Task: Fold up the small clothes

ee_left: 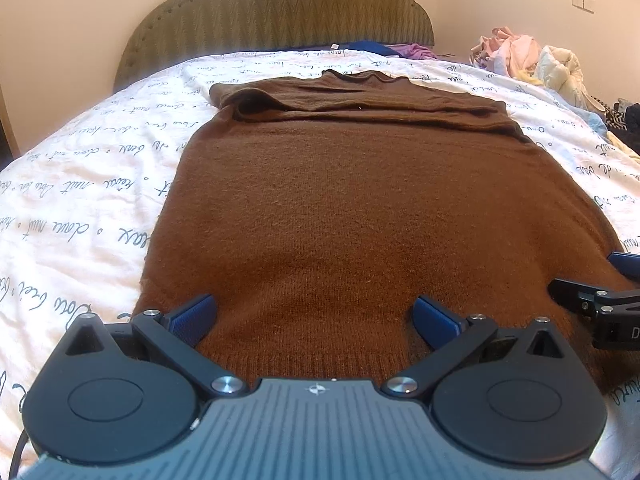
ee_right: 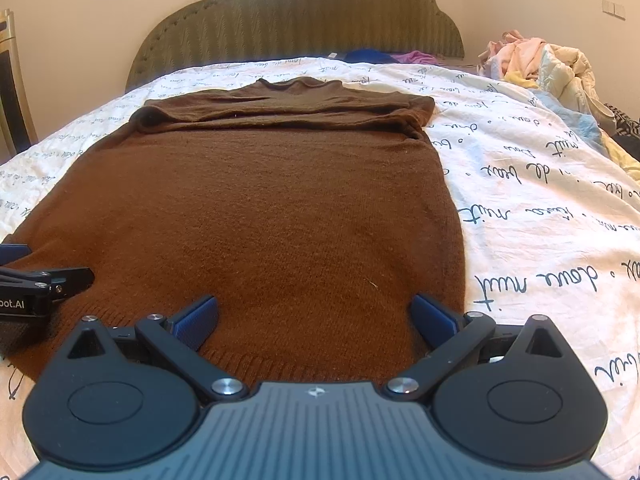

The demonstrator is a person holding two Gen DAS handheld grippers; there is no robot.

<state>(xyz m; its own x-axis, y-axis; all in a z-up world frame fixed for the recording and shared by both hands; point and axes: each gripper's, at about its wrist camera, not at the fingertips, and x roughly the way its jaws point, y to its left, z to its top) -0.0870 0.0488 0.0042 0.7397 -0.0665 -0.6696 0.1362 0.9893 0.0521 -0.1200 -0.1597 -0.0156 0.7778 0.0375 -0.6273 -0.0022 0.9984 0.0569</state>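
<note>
The brown sweater lies flat on the bed, filling mid-frame, sleeves folded across its top. Both tongs — left and right — stand wide over the hem at lower frame, holding nothing. Next, likely: pinch the hem and carry it toward the collar.

sweater on bed | headboard behind | clothes pile right
</note>
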